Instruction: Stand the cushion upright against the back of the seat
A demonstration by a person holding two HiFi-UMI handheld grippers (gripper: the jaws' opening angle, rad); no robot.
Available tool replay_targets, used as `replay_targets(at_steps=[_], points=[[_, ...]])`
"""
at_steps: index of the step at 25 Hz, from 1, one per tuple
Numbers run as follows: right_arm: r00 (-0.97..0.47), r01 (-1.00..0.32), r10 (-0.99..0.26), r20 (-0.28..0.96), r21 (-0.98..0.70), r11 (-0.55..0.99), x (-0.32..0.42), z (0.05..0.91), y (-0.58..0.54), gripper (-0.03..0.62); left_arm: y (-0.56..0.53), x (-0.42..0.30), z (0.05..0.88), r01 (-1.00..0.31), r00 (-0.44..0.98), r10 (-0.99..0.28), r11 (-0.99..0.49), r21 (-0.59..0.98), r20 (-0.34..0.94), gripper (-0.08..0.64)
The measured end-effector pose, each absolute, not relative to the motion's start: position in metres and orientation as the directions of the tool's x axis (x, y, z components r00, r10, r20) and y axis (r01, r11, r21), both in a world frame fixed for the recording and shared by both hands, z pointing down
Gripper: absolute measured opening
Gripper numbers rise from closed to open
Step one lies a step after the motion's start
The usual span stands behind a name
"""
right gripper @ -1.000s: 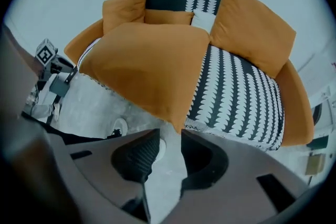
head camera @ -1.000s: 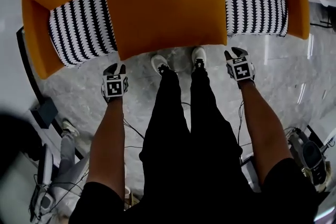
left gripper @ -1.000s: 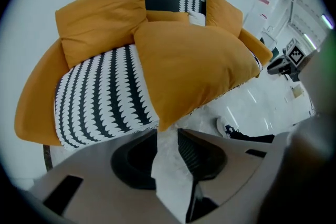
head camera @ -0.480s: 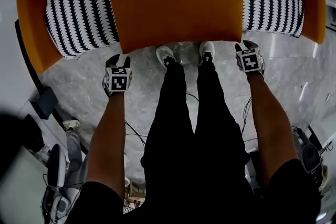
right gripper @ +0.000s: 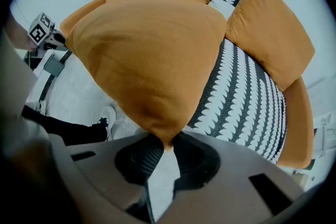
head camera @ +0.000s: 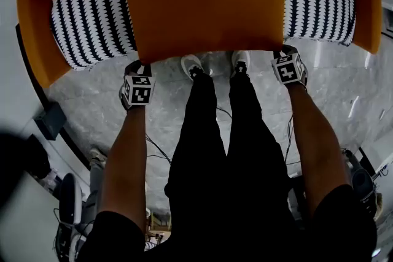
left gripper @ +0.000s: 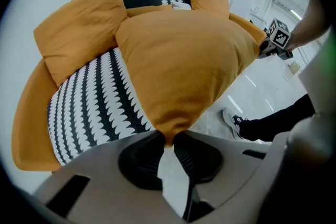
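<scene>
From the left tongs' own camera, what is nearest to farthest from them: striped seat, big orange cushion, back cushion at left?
1. The big orange cushion: its corner sits between the left tongs, whose jaws are closing on it.
2. The striped seat: just beyond, lower left.
3. The back cushion: farthest, upper left.

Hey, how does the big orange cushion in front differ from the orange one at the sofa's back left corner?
The big cushion lies flat across the striped seat, overhanging its front edge; the back-left cushion stands propped against the back of the sofa. The big cushion's front corners sit between the closing jaws of the left claw and right claw; the back-left cushion is untouched. Both are plain orange.
</scene>
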State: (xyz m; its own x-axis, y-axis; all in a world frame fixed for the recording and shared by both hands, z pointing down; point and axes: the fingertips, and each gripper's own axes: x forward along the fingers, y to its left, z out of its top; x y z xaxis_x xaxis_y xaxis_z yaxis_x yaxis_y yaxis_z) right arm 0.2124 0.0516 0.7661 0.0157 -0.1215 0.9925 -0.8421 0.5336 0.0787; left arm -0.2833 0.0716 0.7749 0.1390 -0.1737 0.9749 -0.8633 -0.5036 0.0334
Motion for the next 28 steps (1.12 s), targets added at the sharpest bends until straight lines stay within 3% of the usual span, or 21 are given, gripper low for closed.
replay_targets(at_steps=[5, 28], points=[[-0.021, -0.847, -0.143, 0.989, 0.059, 0.529, 0.214, 0.744, 0.048, 0.063, 0.065, -0.274, 0.749, -0.905, 0.176, -0.188, -0.417, 0.084, 0.966, 0.046], [-0.111, -0.932, -0.364, 0.925, 0.030, 0.360, 0.212, 0.579, 0.010, 0.054, 0.019, -0.276, 0.613, -0.897, 0.312, -0.296, -0.406, 0.177, 0.903, 0.035]])
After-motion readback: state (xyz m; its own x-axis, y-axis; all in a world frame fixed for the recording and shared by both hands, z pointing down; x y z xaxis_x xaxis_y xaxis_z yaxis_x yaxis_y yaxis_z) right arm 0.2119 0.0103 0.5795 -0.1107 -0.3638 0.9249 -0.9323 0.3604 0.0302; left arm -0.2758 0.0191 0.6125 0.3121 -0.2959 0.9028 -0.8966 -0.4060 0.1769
